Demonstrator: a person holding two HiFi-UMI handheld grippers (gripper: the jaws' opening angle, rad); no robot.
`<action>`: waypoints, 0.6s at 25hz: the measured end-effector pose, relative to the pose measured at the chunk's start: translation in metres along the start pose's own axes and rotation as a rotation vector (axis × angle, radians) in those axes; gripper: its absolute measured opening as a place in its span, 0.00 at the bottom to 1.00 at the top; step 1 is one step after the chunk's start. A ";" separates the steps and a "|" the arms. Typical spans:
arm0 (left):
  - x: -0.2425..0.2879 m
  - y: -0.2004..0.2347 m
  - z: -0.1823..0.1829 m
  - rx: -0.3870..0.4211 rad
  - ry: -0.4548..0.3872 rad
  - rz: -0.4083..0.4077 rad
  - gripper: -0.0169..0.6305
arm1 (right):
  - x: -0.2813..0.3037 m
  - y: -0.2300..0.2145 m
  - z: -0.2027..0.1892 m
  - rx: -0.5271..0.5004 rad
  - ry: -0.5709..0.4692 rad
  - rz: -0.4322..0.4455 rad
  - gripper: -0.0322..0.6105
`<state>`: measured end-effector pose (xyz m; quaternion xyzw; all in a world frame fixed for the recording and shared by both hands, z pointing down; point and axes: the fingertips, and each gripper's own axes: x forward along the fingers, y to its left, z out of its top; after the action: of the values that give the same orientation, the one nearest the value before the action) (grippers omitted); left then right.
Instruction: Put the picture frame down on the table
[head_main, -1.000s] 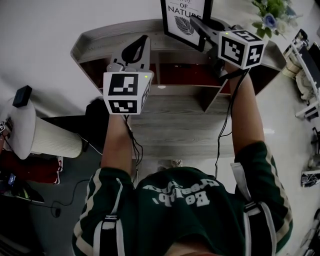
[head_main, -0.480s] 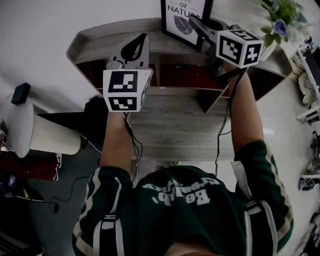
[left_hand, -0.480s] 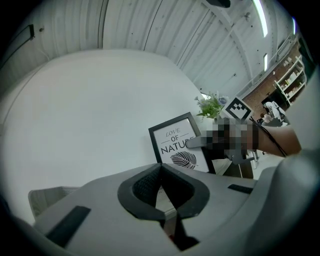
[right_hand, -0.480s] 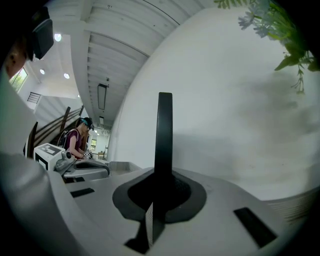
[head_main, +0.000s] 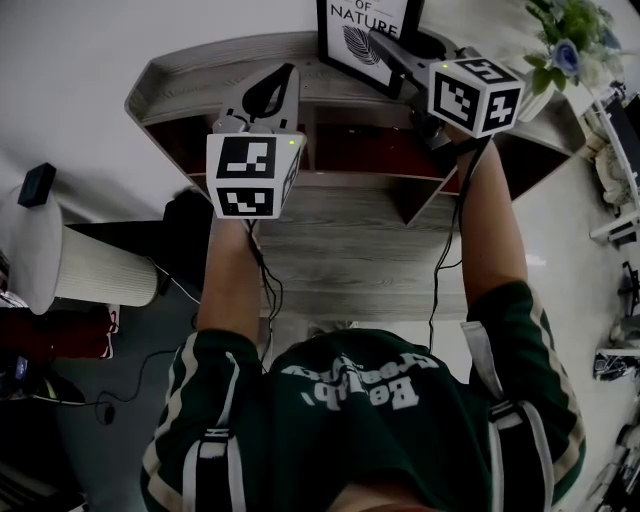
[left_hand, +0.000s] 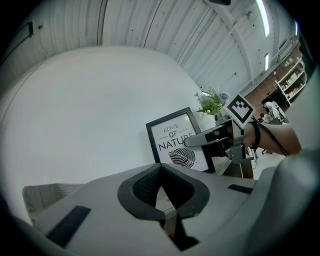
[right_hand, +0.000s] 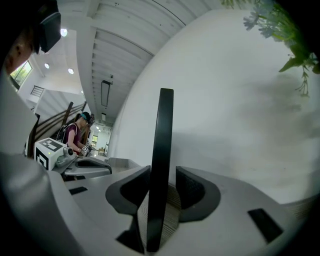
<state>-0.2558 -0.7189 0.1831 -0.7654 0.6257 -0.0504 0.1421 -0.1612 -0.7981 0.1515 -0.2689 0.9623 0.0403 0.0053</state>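
frame: picture frame (head_main: 362, 35) stands upright at the back of the table (head_main: 200, 70), 12 o'clock in the head view, close to the wall. Its bottom edge looks seated, but contact isn't visible.
right gripper: right gripper (right_hand: 160, 187) has just been opening its jaws and they're now part-way apart. The frame's edge is between them. There's a clear gap at the 3 o'clock pad; the 9 o'clock pad is just beside it or touching, can't tell which. No clamp on it.
left gripper: left gripper (left_hand: 161, 175) has its jaws together with nothing in them. It's at 9 o'clock of the frame, apart from it.
step: release, by my read nearly finished.
risk 1: if you back out with the 9 o'clock pad rubbing, you'll drag the edge and twist or tip the frame toward you.
risk 2: no view shows a stand or a lean on the wall, so the frame may topple once it's free.
risk 3: flowers (head_main: 560, 35) sit at 3 o'clock of the frame, and a wide swing out would clip them.
fix: open wider, then withdraw straight toward 6 o'clock.
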 end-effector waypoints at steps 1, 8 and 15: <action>0.001 -0.001 -0.001 0.002 0.001 -0.001 0.06 | -0.001 0.000 -0.001 0.002 -0.001 0.004 0.28; 0.006 -0.004 -0.001 0.001 0.002 -0.006 0.05 | -0.003 -0.002 -0.003 0.011 -0.009 0.018 0.32; 0.005 -0.007 0.000 -0.005 -0.003 -0.009 0.05 | -0.008 -0.001 -0.007 -0.013 0.002 0.006 0.36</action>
<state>-0.2486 -0.7222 0.1843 -0.7687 0.6220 -0.0485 0.1410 -0.1541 -0.7953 0.1592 -0.2661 0.9628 0.0465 0.0023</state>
